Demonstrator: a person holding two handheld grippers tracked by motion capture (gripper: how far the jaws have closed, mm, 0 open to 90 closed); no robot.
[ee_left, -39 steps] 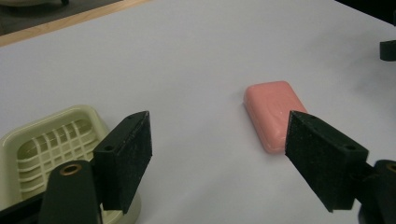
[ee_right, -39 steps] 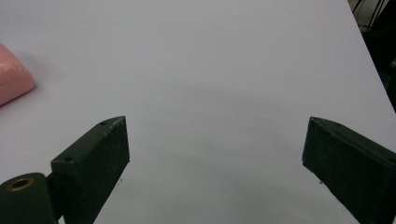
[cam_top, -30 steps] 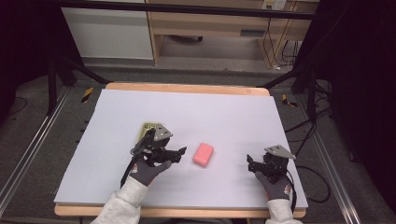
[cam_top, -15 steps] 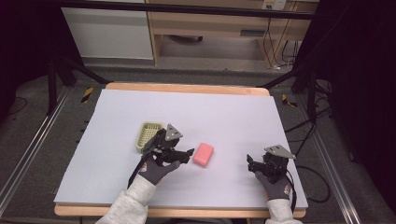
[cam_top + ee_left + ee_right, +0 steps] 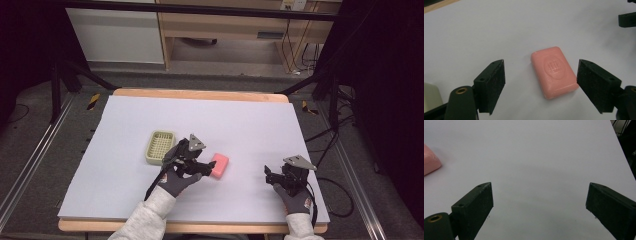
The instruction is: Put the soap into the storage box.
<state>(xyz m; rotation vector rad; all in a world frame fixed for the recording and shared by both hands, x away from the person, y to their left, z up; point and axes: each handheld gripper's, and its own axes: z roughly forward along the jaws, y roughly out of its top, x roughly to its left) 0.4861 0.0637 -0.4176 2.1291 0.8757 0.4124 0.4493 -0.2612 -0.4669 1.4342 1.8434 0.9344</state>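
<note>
Between wide-open left gripper (image 5: 540,83) jaws, pink soap (image 5: 554,71), untouched

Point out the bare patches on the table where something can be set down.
Free: the far half of the white table beyond the soap dish; the near-left corner; the stretch between the pink soap and the right tongs. Crowded: the middle, where the open left tongs reach the soap, the dish close beside.

Recording lab: white-topped table (image 5: 125,150), dark curtains (image 5: 390,100), floor cables (image 5: 325,135).
</note>
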